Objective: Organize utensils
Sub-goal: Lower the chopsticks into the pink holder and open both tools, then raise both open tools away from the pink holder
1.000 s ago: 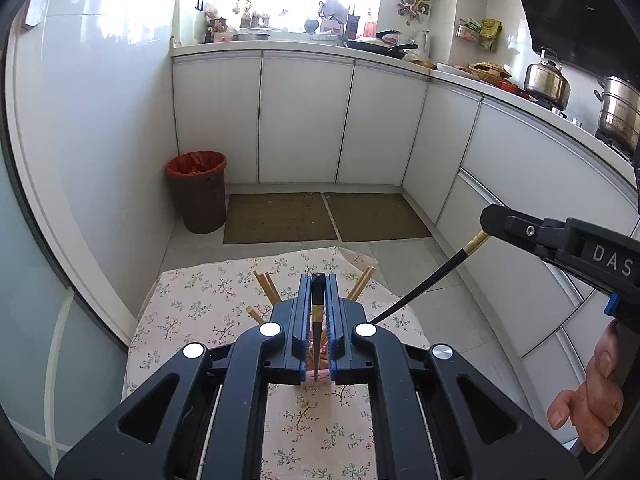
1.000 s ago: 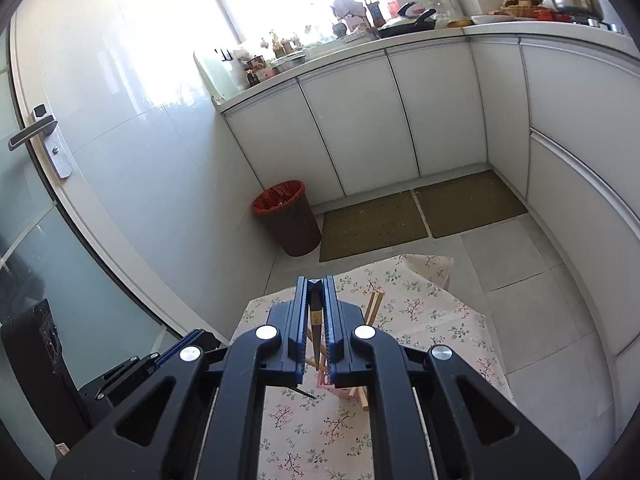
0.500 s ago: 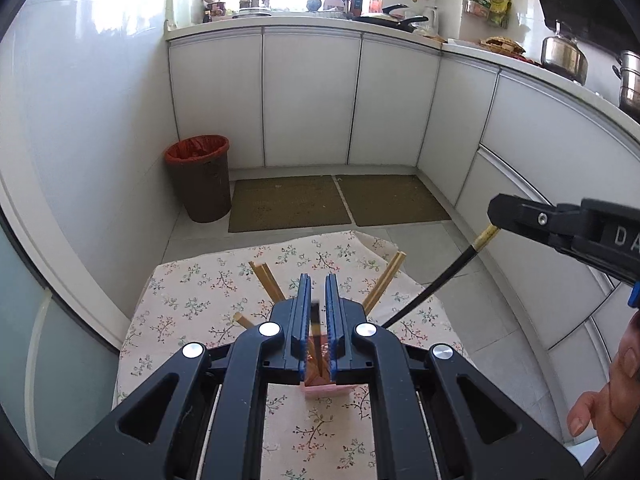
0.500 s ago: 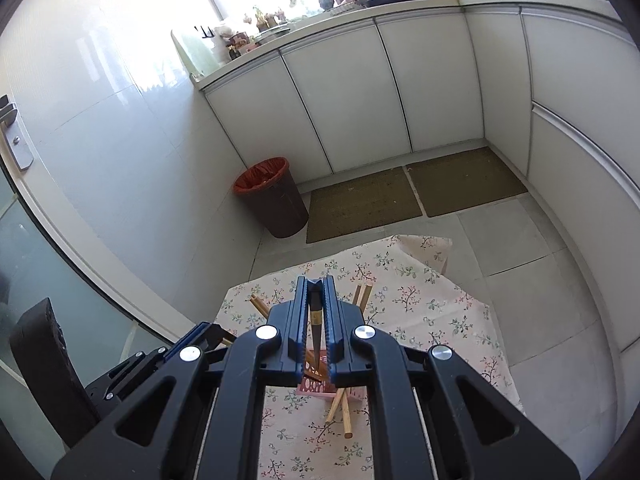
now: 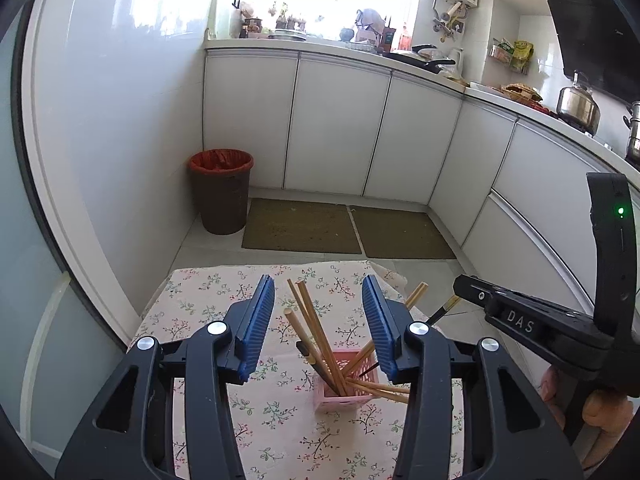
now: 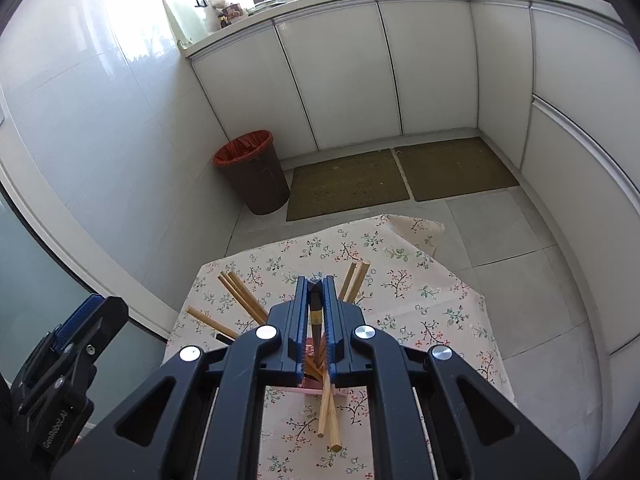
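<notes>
A floral-clothed worktop stands in a white-cabinet kitchen beside a trash bin. Since a second ago, the left gripper jaws, opening, have released a chopstick. The pink holder contains wooden chopsticks; the right gripper clamps a dark chopstick above it.

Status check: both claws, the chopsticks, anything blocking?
Left claw opening, empty. Right claw shut on dark chopstick. Pink holder holds wooden chopsticks. Nothing blocking.

Right tongs seemingly tight on dark chopstick
</notes>
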A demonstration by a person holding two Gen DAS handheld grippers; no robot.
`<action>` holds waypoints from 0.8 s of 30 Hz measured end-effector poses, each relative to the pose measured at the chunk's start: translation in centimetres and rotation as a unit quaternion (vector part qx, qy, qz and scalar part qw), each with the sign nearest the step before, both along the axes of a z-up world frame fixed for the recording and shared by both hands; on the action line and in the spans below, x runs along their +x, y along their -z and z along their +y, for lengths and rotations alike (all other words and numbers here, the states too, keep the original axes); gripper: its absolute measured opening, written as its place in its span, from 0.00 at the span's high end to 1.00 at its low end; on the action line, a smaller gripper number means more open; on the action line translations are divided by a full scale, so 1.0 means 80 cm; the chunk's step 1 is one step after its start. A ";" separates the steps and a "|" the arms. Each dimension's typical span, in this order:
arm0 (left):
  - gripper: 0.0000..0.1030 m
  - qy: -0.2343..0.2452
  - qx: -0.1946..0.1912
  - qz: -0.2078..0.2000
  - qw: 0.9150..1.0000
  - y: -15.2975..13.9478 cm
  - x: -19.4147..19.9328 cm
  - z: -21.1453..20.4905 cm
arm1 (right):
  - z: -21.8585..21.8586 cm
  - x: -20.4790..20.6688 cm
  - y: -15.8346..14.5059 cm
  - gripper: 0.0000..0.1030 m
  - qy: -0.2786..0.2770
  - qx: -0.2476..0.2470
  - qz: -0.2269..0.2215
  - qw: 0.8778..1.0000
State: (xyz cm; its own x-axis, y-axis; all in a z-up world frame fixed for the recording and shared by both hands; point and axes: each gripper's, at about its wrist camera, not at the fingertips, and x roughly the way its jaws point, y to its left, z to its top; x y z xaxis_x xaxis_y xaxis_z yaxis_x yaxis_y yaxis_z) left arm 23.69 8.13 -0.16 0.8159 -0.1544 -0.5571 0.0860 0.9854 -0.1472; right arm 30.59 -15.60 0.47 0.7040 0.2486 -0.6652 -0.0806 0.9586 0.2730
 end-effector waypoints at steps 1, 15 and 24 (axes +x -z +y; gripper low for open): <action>0.58 -0.002 -0.002 0.003 1.000 0.002 0.001 0.002 | 0.005 0.000 0.005 0.89 -0.002 -0.003 0.002 1.000; 0.22 -0.066 0.027 -0.007 0.997 -0.005 -0.044 0.008 | -0.014 -0.066 -0.027 0.61 0.036 -0.037 -0.040 0.998; 0.07 -0.092 0.057 -0.037 0.993 -0.022 -0.102 -0.018 | -0.048 -0.154 -0.043 0.07 0.114 -0.088 -0.101 0.984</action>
